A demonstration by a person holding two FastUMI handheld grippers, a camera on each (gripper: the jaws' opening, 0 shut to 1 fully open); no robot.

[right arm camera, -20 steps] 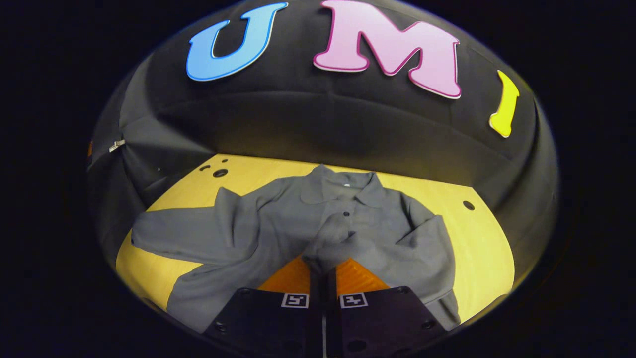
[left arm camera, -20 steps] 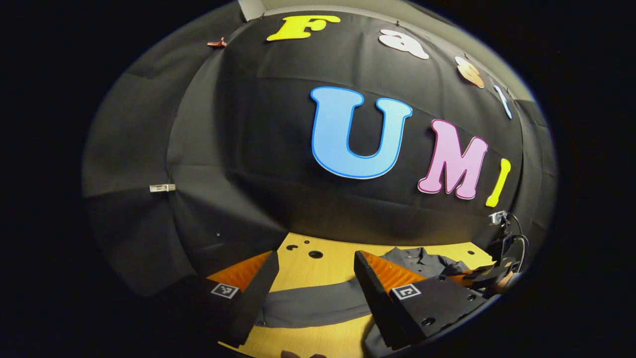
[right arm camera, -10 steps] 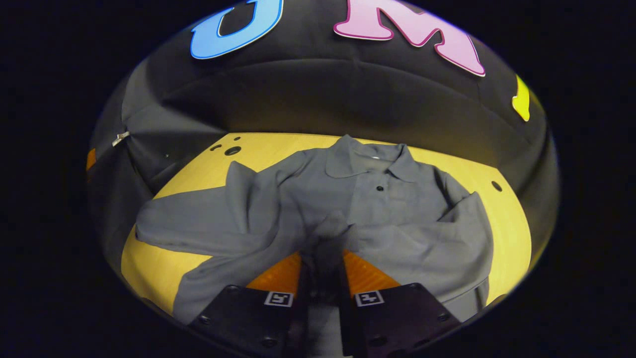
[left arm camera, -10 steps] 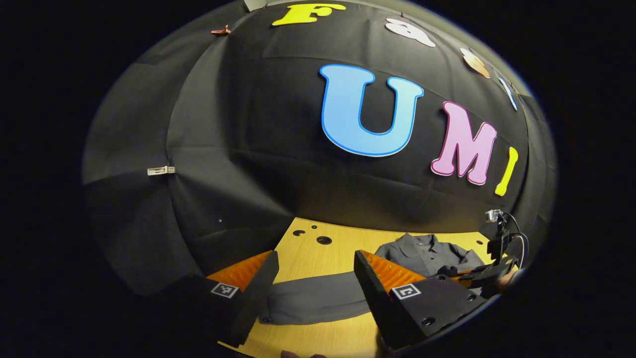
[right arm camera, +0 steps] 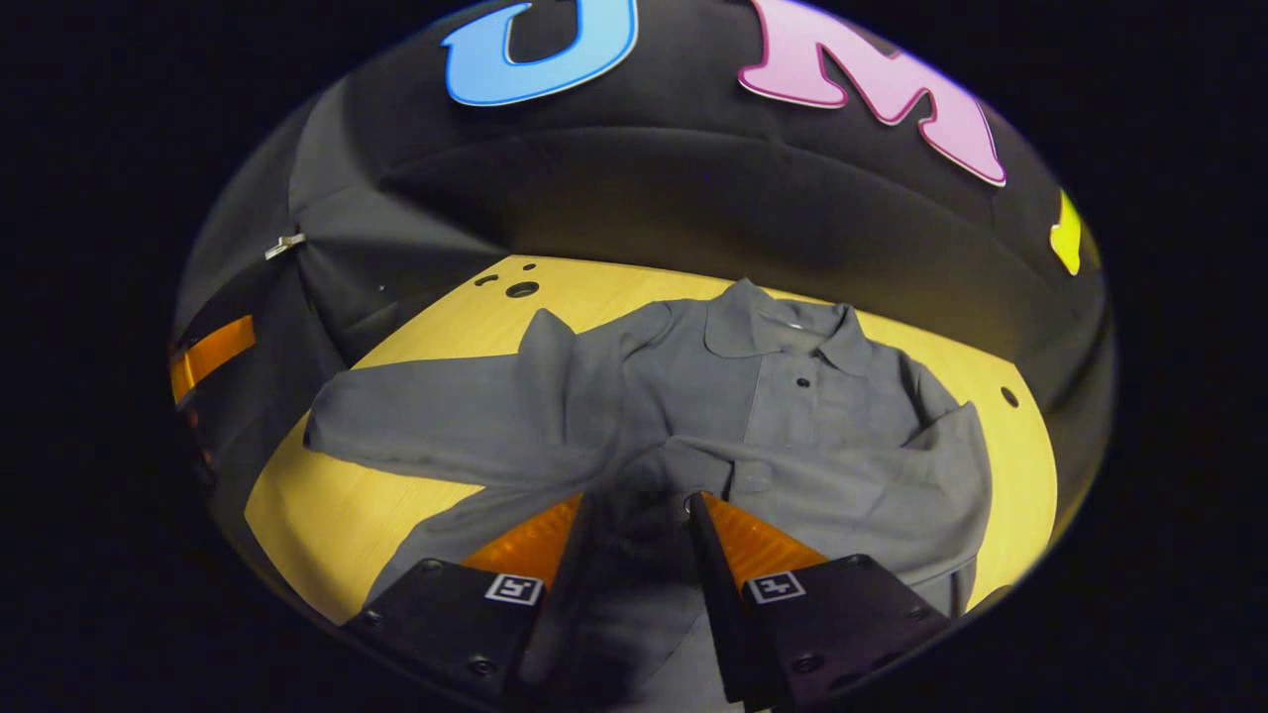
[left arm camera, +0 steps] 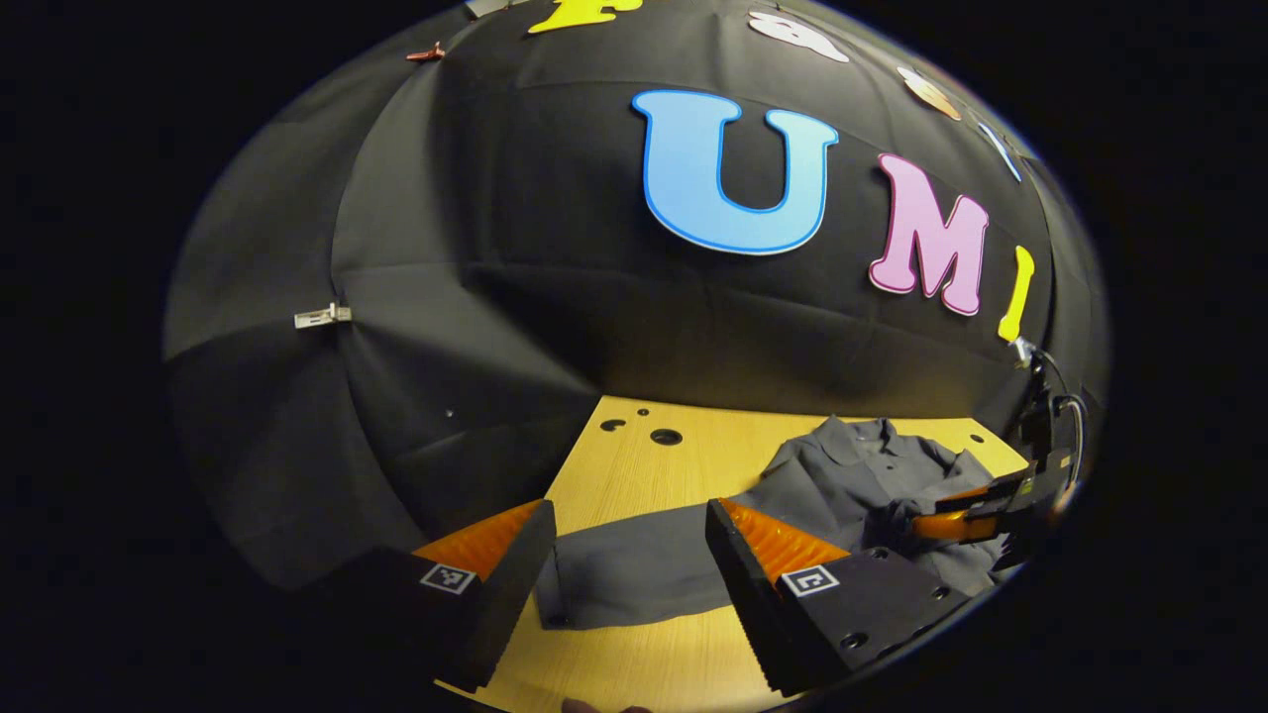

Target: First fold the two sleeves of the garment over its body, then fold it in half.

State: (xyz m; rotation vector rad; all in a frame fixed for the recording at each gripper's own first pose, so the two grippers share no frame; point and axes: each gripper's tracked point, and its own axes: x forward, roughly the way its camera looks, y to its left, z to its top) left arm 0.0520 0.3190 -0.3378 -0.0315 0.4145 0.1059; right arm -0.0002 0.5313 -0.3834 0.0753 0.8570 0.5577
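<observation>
Grey shirt [right arm camera: 792, 416] flat on wooden table [right arm camera: 327, 515], both grippers' jaws wide, nothing held.

Matt grey cloth garment [right arm camera: 792, 416], pale smooth wood table [right arm camera: 327, 515]

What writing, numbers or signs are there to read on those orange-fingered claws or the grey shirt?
On the left gripper: square black-and-white code tags, patterns, no words.
On the right gripper: similar tags, no words.
On the shirt: a white neck label, too small to read.
</observation>
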